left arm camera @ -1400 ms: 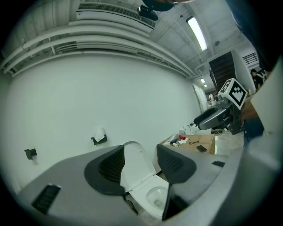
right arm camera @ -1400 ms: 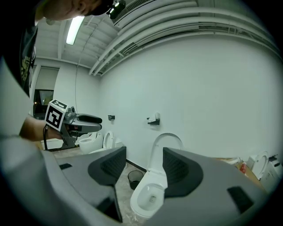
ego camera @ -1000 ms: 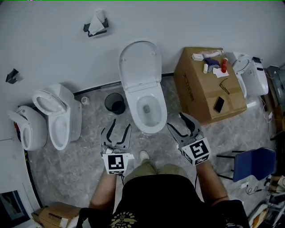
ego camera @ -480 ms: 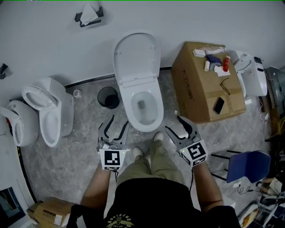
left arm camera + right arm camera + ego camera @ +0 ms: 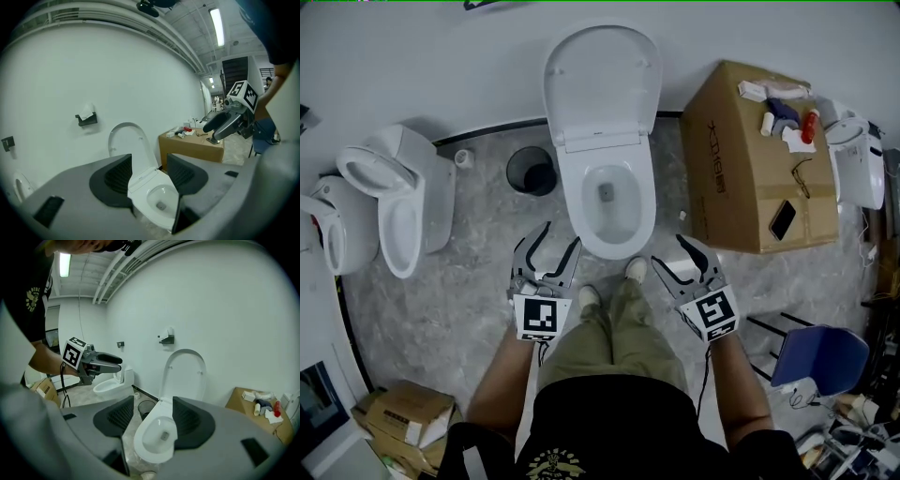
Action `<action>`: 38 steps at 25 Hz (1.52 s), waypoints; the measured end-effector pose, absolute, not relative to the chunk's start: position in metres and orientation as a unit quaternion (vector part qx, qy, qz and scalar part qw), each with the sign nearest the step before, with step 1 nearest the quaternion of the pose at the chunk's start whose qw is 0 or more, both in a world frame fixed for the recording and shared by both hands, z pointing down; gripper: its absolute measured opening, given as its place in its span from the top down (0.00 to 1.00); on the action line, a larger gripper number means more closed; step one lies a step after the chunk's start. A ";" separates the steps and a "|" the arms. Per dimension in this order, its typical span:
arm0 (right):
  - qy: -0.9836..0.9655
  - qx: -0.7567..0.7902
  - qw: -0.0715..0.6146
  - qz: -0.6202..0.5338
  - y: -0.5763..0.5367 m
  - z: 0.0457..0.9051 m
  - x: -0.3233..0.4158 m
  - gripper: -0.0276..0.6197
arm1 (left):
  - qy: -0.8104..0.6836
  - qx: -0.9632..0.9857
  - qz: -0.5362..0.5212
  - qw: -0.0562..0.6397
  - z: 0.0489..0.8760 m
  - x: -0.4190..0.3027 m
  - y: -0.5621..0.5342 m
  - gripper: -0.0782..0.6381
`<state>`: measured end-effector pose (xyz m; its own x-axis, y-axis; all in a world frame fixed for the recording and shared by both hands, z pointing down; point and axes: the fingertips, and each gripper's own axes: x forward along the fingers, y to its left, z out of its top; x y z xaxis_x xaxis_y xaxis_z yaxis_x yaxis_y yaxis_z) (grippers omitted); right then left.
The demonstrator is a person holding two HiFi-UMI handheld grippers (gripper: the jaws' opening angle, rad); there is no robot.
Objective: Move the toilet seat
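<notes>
— On the floor just ahead of our feet, in the head view, where does the toilet seat (image 5: pixel 602 80) stand?
— Tipped up against the wall behind the bowl (image 5: pixel 609 202). We can't separate seat from lid from here. Our left gripper (image 5: pixel 555 246) and right gripper (image 5: pixel 673 253) hang near the bowl's front rim, one on each side, touching nothing.
— And in the left gripper view?
— We see its jaws spread wide with nothing between them. The toilet shows through the gap, well apart from the tips.
— The right gripper view?
— Much the same: jaws wide and empty, with the bowl and the raised seat framed between them and a dark bin (image 5: pixel 146 408) beside the toilet.
— So how far along are we?
— By our reckoning, we are at the very start. The seat is untouched and neither gripper is near it. We have the whole move left: reach forward to its edge, close on it, and swing it over.
</notes>
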<state>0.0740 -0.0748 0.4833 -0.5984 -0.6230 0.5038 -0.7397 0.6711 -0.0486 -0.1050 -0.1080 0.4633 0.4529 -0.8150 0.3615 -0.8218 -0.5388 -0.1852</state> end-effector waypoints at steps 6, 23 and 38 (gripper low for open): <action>-0.886 0.370 0.241 0.144 -0.090 0.527 0.071 0.57 | -0.484 0.845 0.225 0.030 0.510 -0.107 -0.115 0.56; -0.874 0.368 0.260 0.182 -0.118 0.654 0.055 0.57 | -0.489 0.829 0.257 0.092 0.641 -0.115 -0.133 0.56; -0.849 0.359 0.317 0.222 -0.113 0.788 0.088 0.57 | -0.461 0.825 0.292 0.146 0.762 -0.110 -0.116 0.56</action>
<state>0.0884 -0.1133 0.7878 -0.5406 -0.4695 0.6981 -0.7511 0.6431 -0.1491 -0.1098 -0.1162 0.7616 0.4044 -0.6757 0.6164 -0.8459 -0.5325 -0.0288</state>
